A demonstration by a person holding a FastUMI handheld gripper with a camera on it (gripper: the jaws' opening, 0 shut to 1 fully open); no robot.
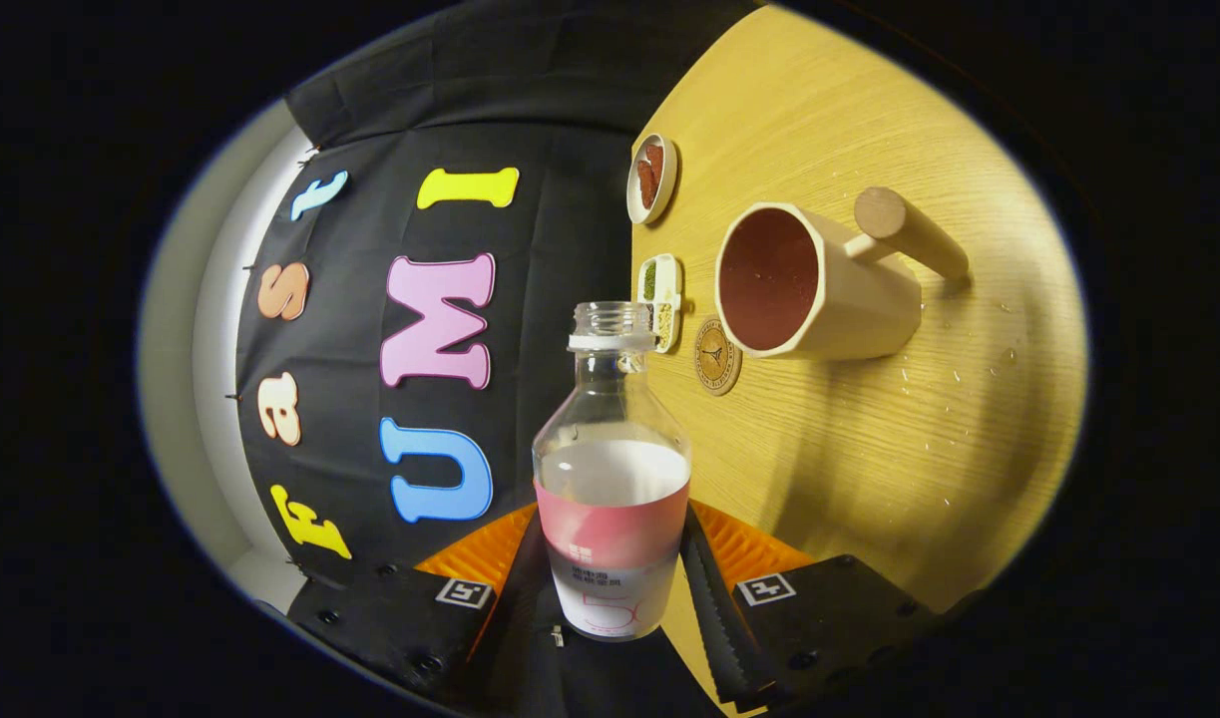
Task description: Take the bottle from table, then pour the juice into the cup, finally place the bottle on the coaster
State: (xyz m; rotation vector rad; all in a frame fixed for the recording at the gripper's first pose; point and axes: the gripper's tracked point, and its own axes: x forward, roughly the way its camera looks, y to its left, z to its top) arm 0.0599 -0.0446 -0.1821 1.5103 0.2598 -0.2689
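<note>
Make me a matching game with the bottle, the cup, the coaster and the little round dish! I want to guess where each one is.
Things:
1. bottle
2. cup
3. coaster
4. round dish

Places or states:
A. holds red stuff, farthest beyond the cup
B. flat on the table, beside the cup's mouth
C. clamped between the tool's fingers, cap off
D. has a wooden handle

Pairs: 1-C, 2-D, 3-B, 4-A
</note>
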